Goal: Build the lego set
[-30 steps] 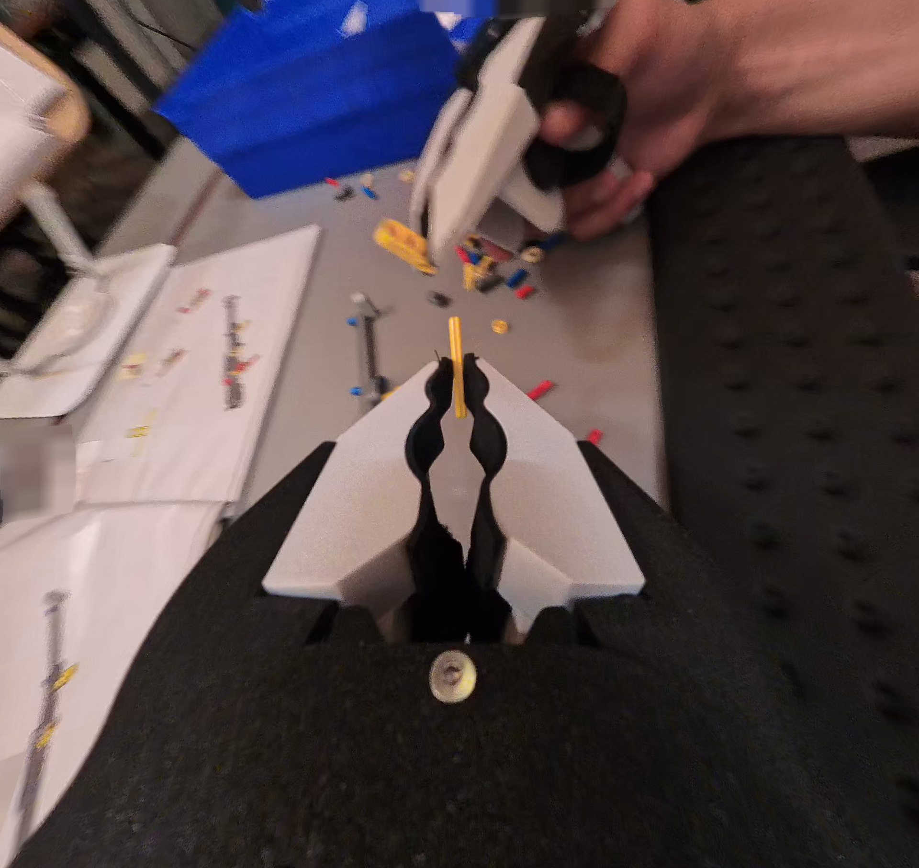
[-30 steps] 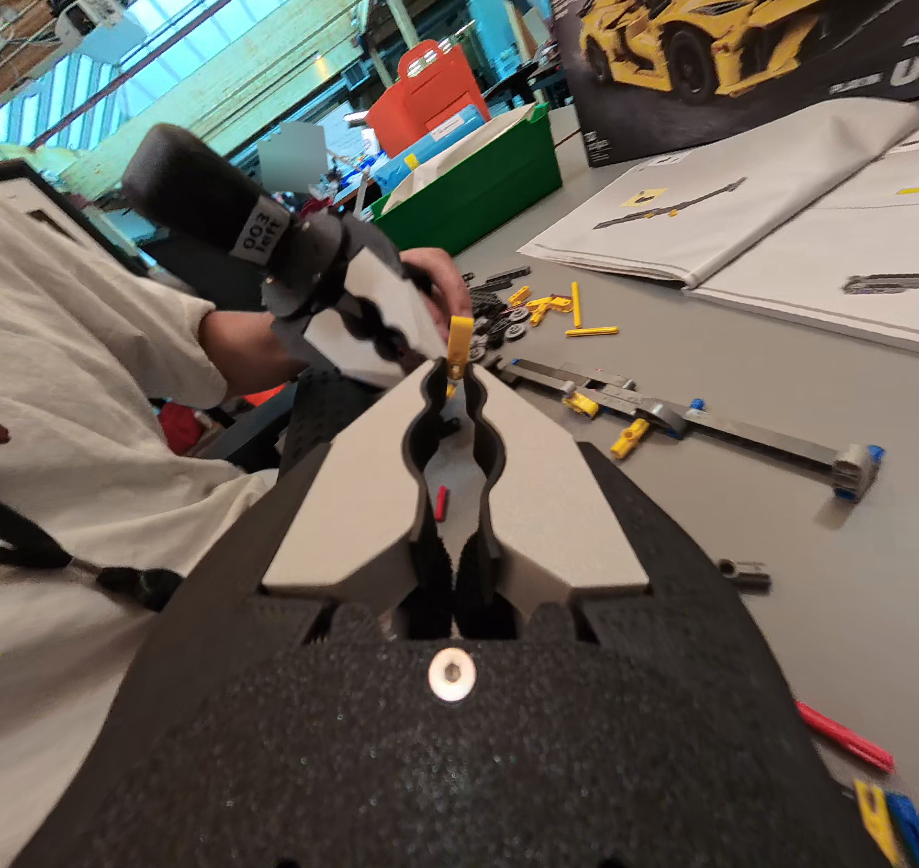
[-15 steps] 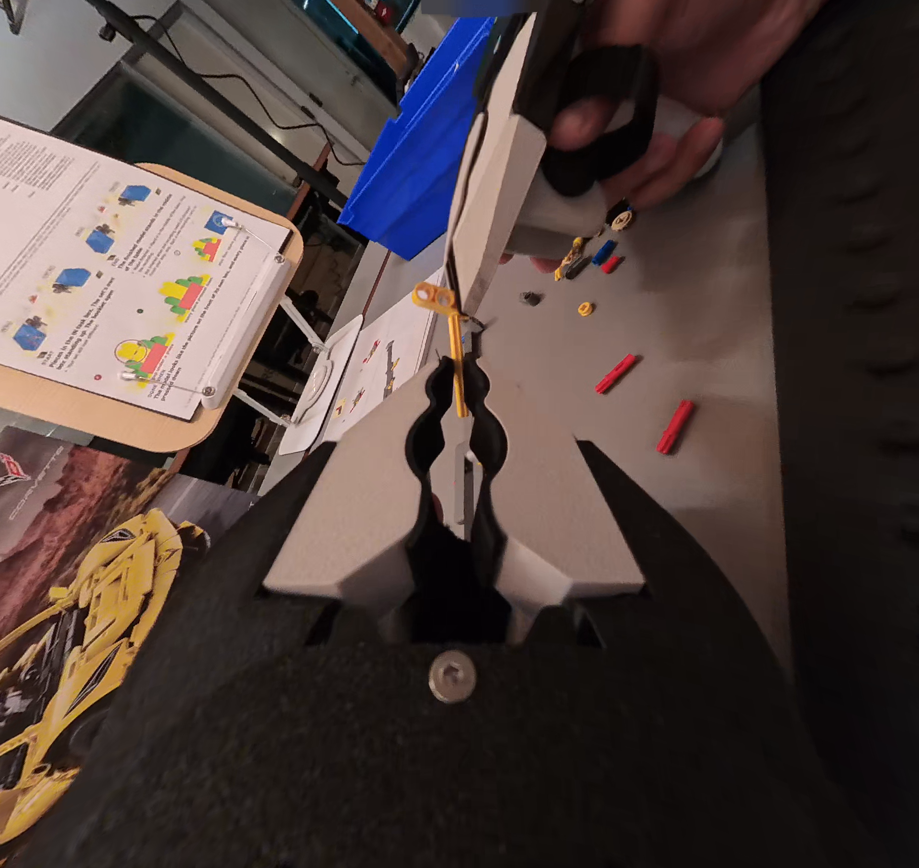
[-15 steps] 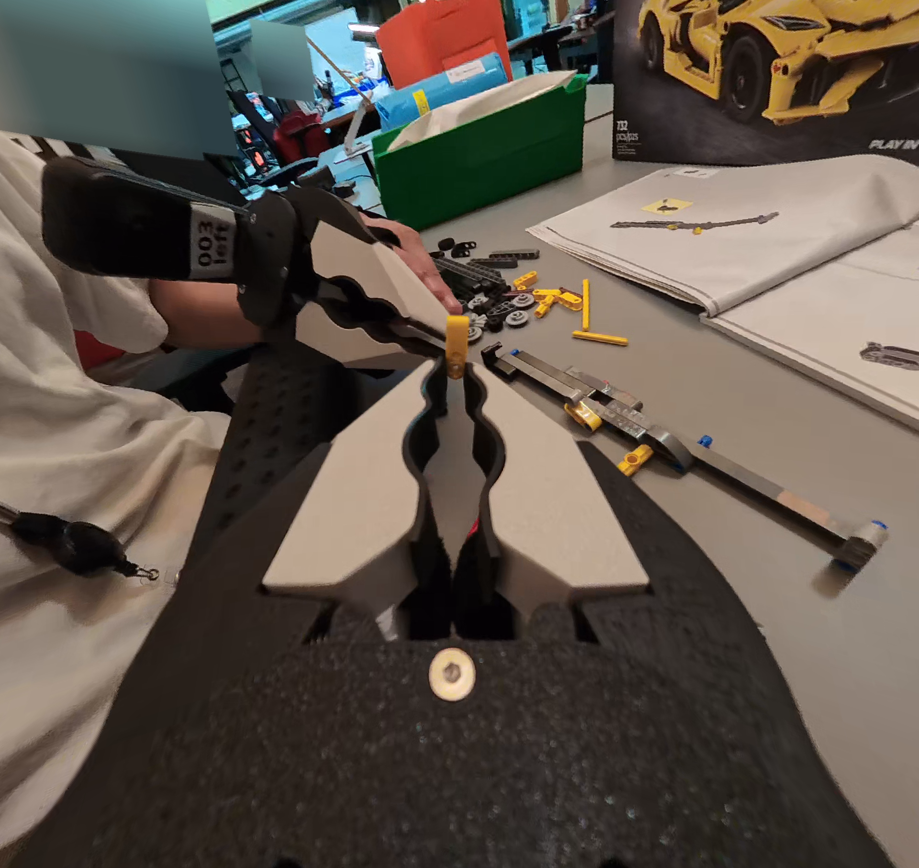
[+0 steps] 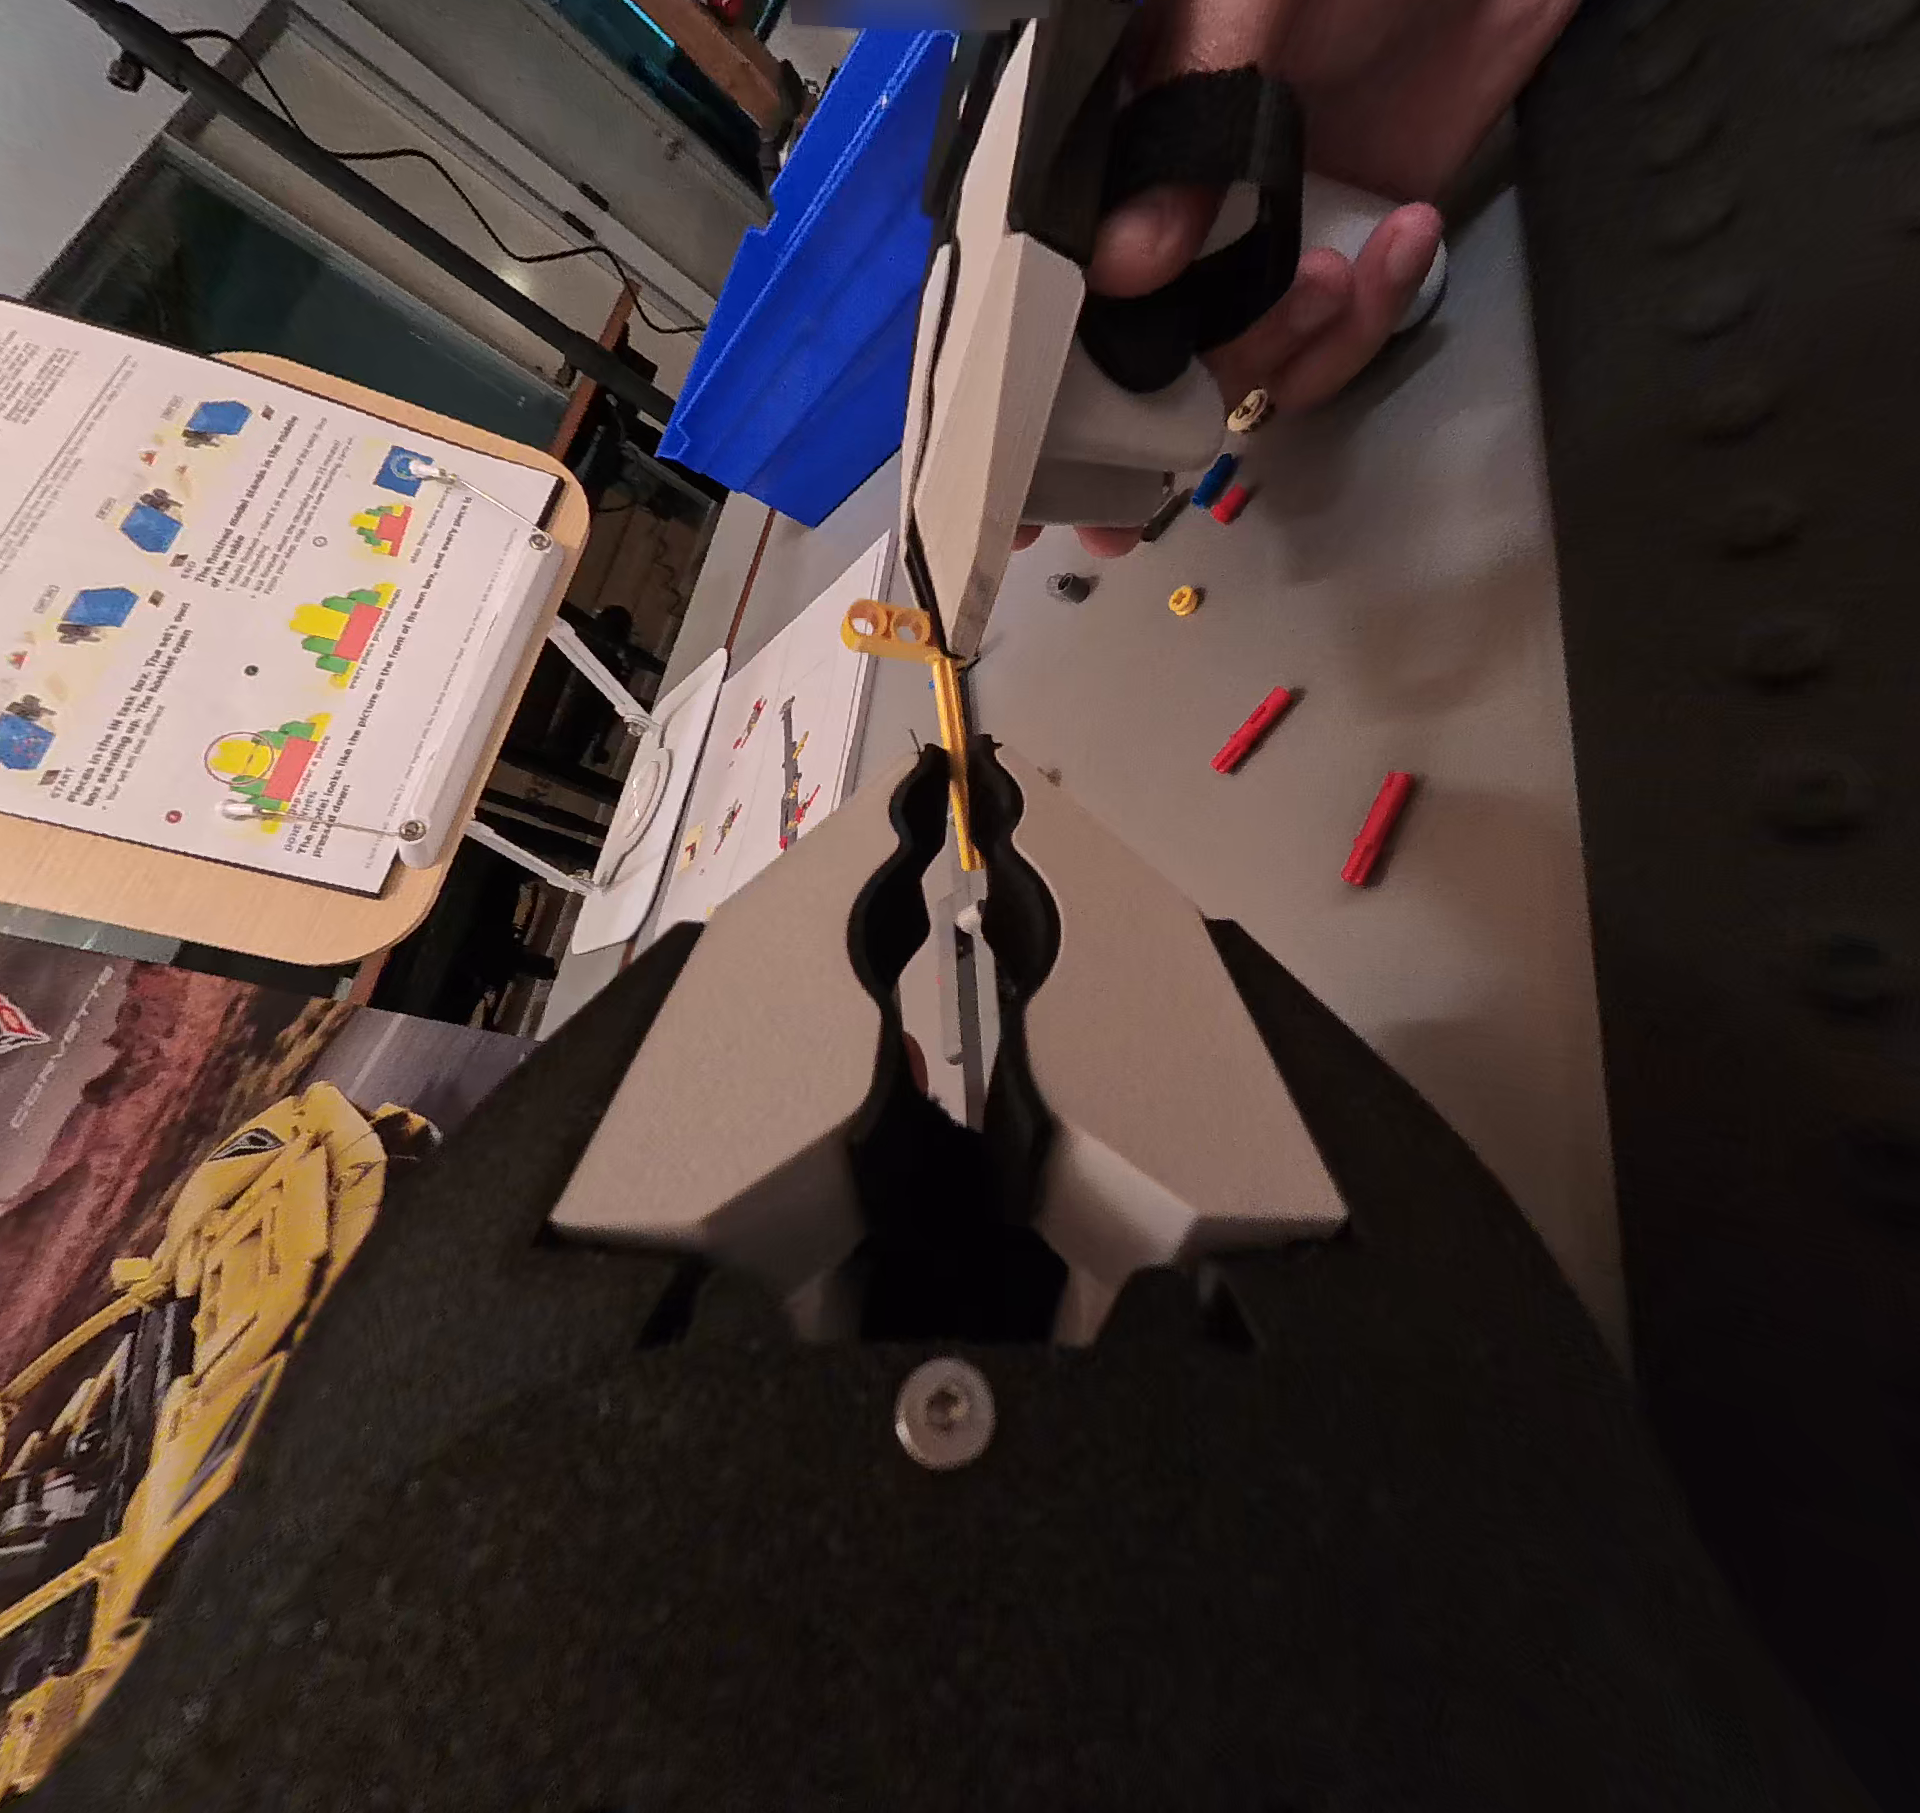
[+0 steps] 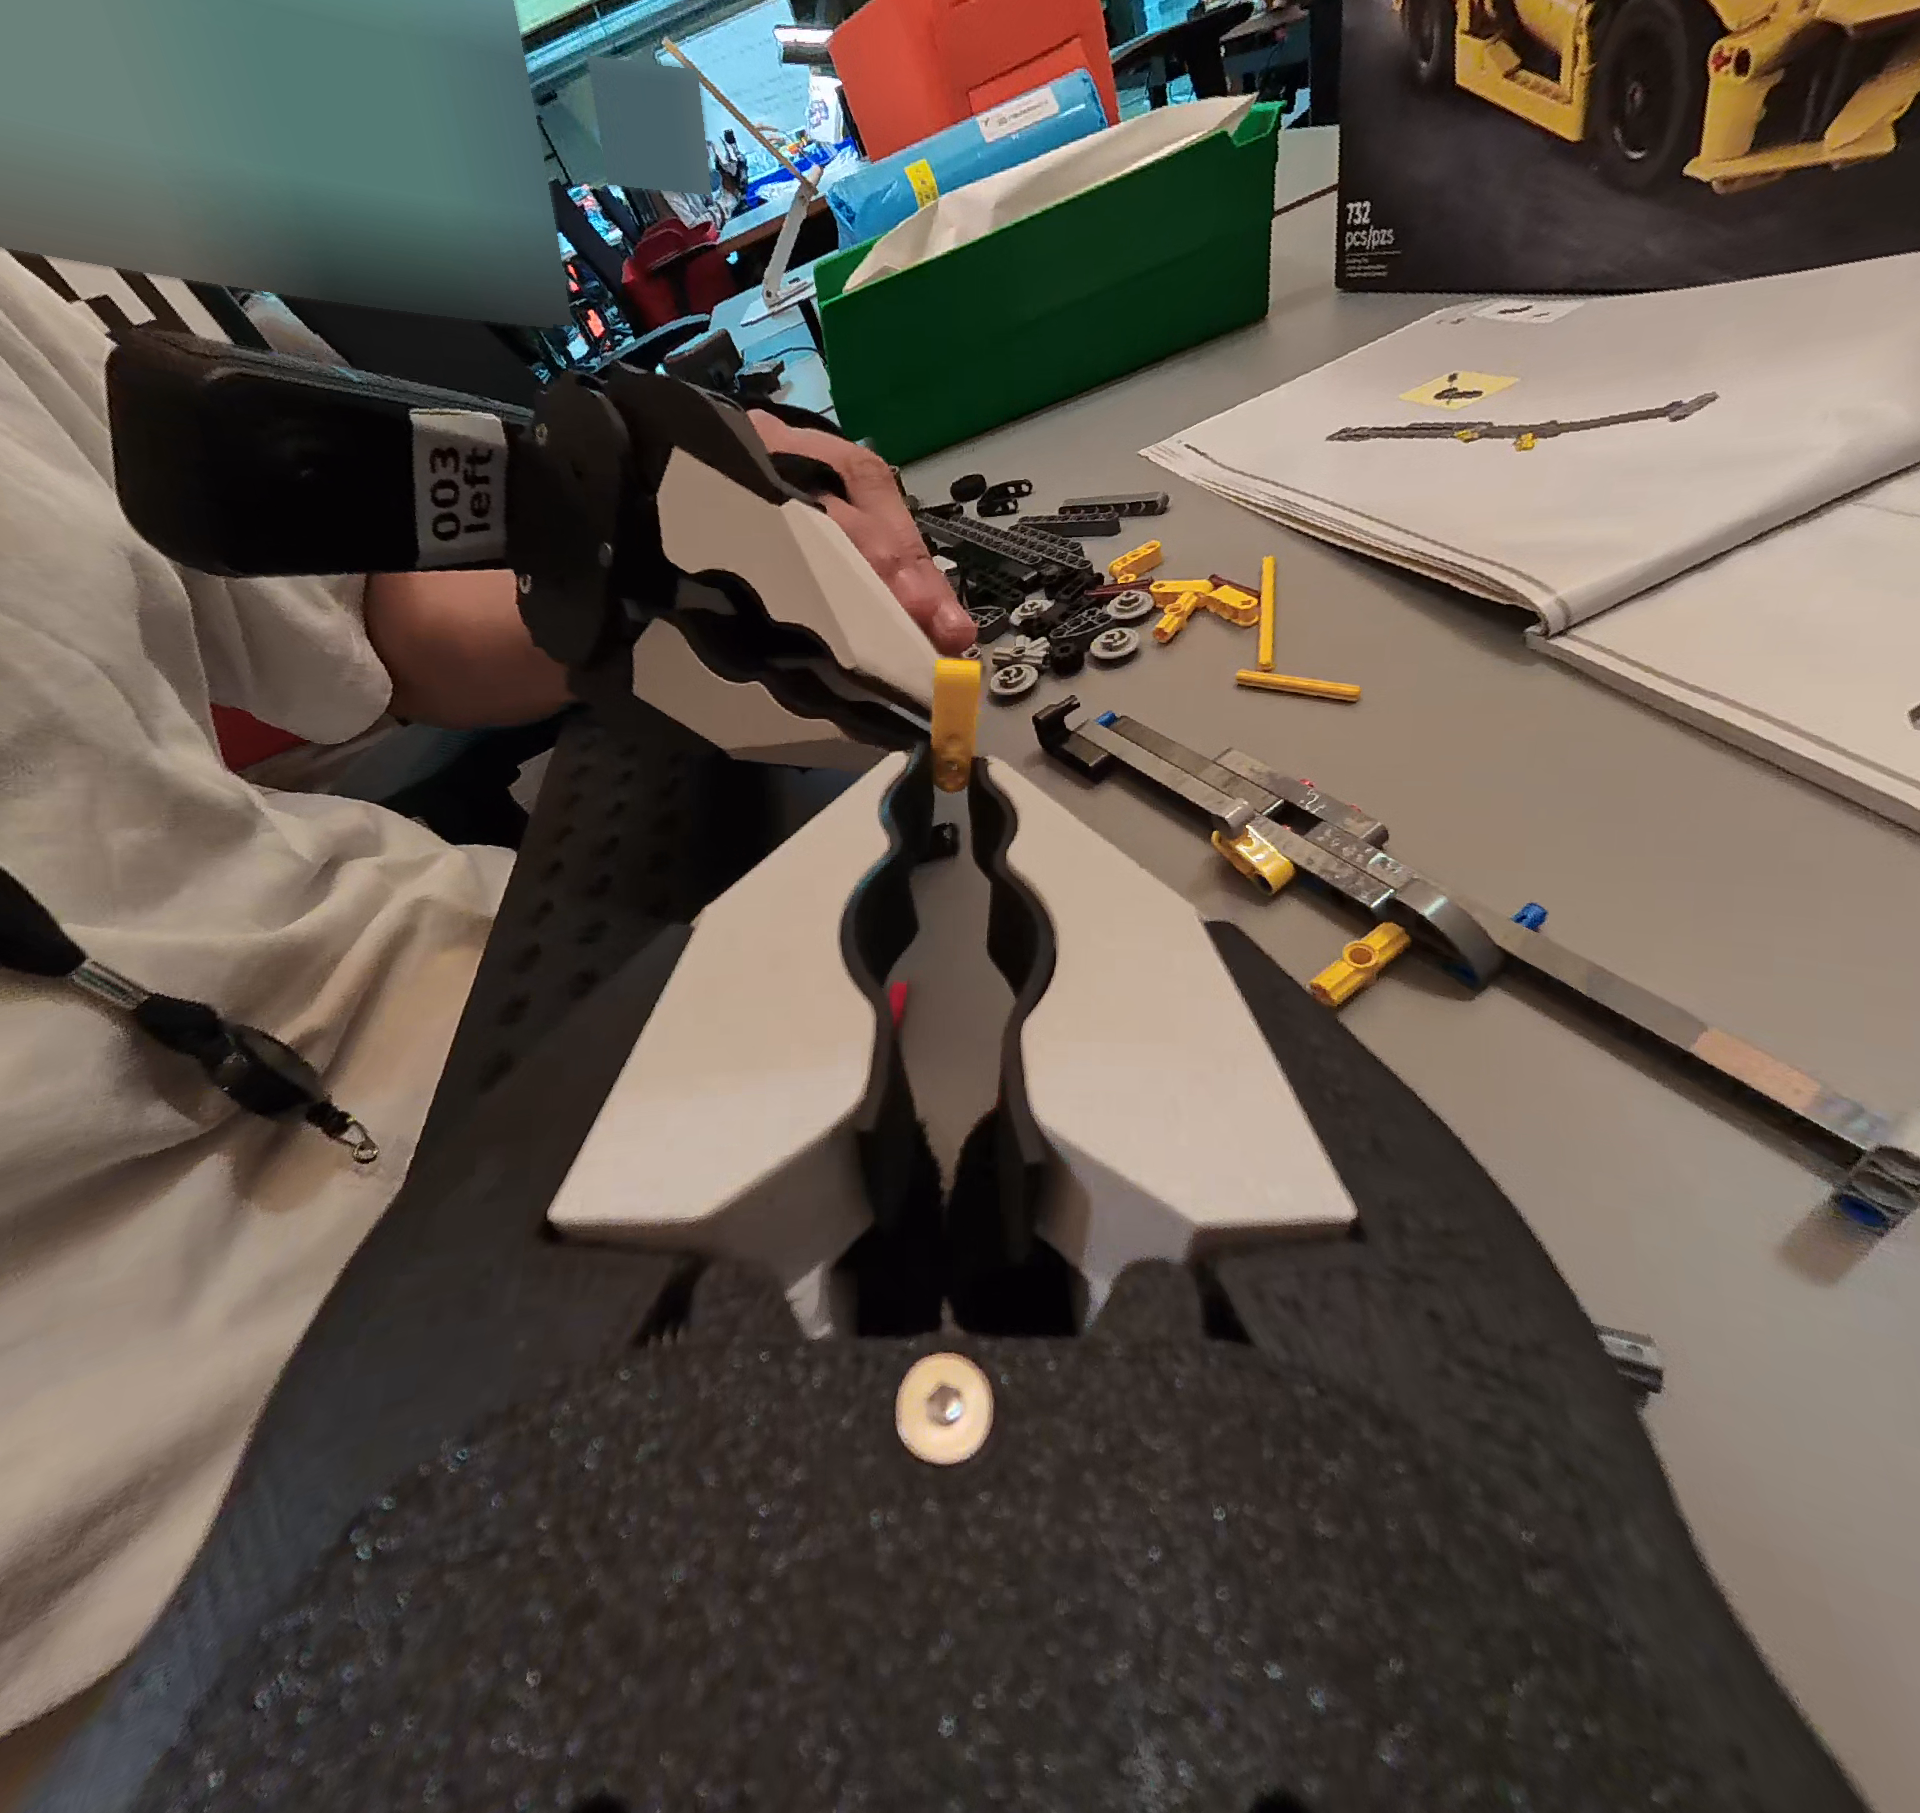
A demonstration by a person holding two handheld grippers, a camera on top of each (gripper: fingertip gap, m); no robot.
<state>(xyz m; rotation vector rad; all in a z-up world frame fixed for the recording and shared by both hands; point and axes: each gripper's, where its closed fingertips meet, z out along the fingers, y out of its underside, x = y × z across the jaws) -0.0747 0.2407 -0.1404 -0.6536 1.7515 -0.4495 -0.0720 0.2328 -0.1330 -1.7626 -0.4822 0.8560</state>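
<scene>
My left gripper [image 5: 956, 755] is shut on a thin yellow axle [image 5: 958, 797] that sticks out forward past its tips. My right gripper [image 6: 951, 761] is shut on a small yellow connector [image 6: 954, 709] with holes, held upright. The two grippers meet tip to tip above the table. In the left wrist view the right gripper [image 5: 951, 636] comes down from above, and the axle's far end touches the connector [image 5: 888, 629]. In the right wrist view the left gripper [image 6: 914, 714] comes in from the left. A long grey beam assembly [image 6: 1351, 859] lies on the table to the right.
A pile of black, grey and yellow parts [image 6: 1060, 589] lies behind the grippers. An open instruction booklet [image 6: 1558, 475], a green bin [image 6: 1049, 309] and the set's box [image 6: 1621, 80] stand beyond. Red pins [image 5: 1252, 729], a blue bin [image 5: 821, 309] and a black mat [image 5: 1745, 724] are nearby. Left and right tips are no more than a few centimetres apart.
Both grippers rose from the table and swung toward each other. The axle's end now touches the connector; a second ago they were apart.
</scene>
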